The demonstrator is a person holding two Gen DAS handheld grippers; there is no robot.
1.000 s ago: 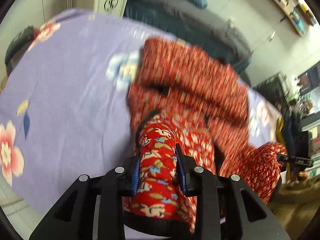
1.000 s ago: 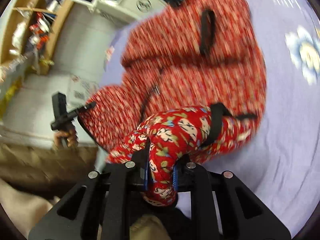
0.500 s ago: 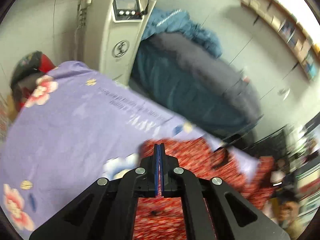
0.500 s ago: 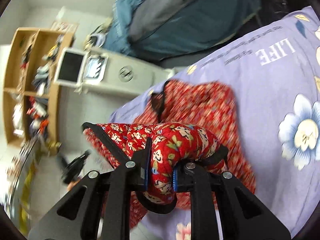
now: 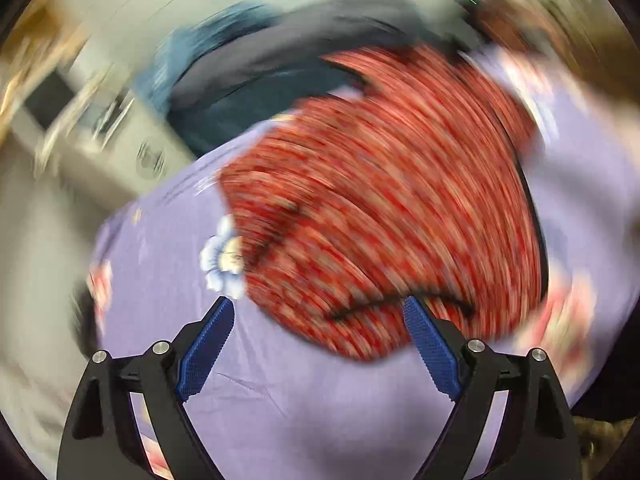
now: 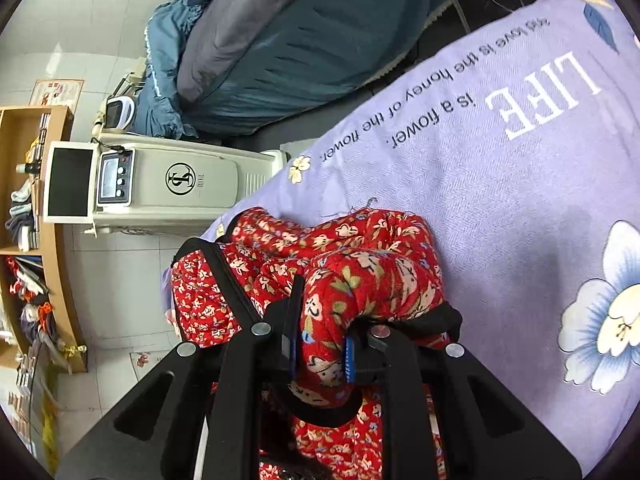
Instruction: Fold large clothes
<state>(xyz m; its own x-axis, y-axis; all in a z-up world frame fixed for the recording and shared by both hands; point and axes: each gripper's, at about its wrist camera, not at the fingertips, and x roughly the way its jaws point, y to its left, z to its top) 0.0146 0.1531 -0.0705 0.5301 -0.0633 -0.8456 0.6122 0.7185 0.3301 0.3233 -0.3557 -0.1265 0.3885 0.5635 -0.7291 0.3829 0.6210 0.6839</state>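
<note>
the left tool (image 5: 316, 312), clamped on the red floral jacket (image 5: 384, 200) a second ago, is now opening with nothing between its pads, the jacket at its 12 o'clock on the lilac sheet (image 5: 280, 400). the right tool (image 6: 320, 340) still grips a jacket fold.

Right gripper (image 6: 320, 336) clamped on a fold of red floral quilted garment (image 6: 352, 280)

The garment bunches on a lilac flowered bedsheet (image 6: 520, 200) printed "LIFE is a flower". Past the bed's edge stand a beige machine (image 6: 160, 180) with a small screen, a wooden shelf (image 6: 44, 240) and heaped teal-grey bedding (image 6: 280, 40).
</note>
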